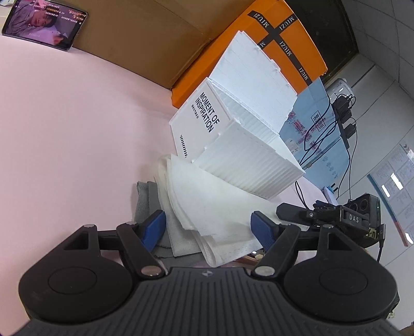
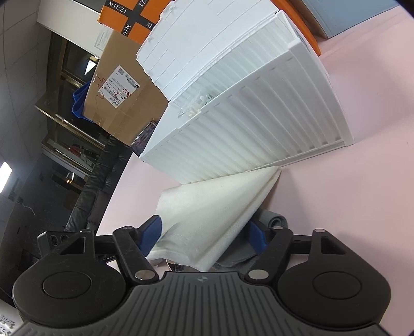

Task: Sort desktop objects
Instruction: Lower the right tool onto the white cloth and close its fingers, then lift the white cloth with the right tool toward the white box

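Note:
A white ribbed storage box (image 1: 233, 129) marked "MOMENT OF INSPIRATION" stands on the pink table with its lid up; it also shows in the right wrist view (image 2: 258, 116). A stack of white tissues (image 1: 214, 214) lies in front of it, over a grey cloth (image 1: 145, 201). My left gripper (image 1: 211, 228) is open, its blue pads on either side of the tissues. My right gripper (image 2: 207, 232) is open too, its pads astride the same tissues (image 2: 207, 214), with the grey cloth (image 2: 274, 219) behind. The right gripper's body (image 1: 336, 217) shows in the left wrist view.
An orange MIUZI box (image 1: 279, 44) and a brown cardboard box (image 1: 145, 38) stand behind the white box. A phone (image 1: 44, 23) with a video playing leans at the far left. Black cables (image 1: 323, 129) and a blue sheet hang at the right. The table edge (image 2: 113, 193) drops off left.

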Available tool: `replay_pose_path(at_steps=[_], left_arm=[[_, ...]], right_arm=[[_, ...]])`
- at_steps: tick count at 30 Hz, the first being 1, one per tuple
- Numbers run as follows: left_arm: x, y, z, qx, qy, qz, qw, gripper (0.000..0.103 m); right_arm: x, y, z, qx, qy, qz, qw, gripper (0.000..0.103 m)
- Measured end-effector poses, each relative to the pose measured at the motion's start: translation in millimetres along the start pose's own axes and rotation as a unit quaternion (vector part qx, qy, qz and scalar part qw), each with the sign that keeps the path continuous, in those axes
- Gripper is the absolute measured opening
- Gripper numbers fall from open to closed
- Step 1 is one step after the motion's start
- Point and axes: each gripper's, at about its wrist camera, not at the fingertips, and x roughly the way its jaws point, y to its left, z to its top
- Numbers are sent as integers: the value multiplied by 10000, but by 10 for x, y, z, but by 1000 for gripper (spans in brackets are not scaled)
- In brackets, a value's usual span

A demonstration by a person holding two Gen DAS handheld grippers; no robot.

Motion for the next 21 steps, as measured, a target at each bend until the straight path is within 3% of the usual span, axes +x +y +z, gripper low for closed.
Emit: replay_pose_path(at_steps=[11,13,21], left_arm=[[114,-33,16,-153,15,-187,9997,68],[114,-39,28,-157,-69,-154,9997,54],[48,-80,23,-12,-275,-473,9985,28]], right_arm=[[1,-40,-30,-95,-75,7,9999,45],[-6,-48,-35,-85,-105,6,9999,42],[-69,78,-65,-394,-339,106,9986,34]])
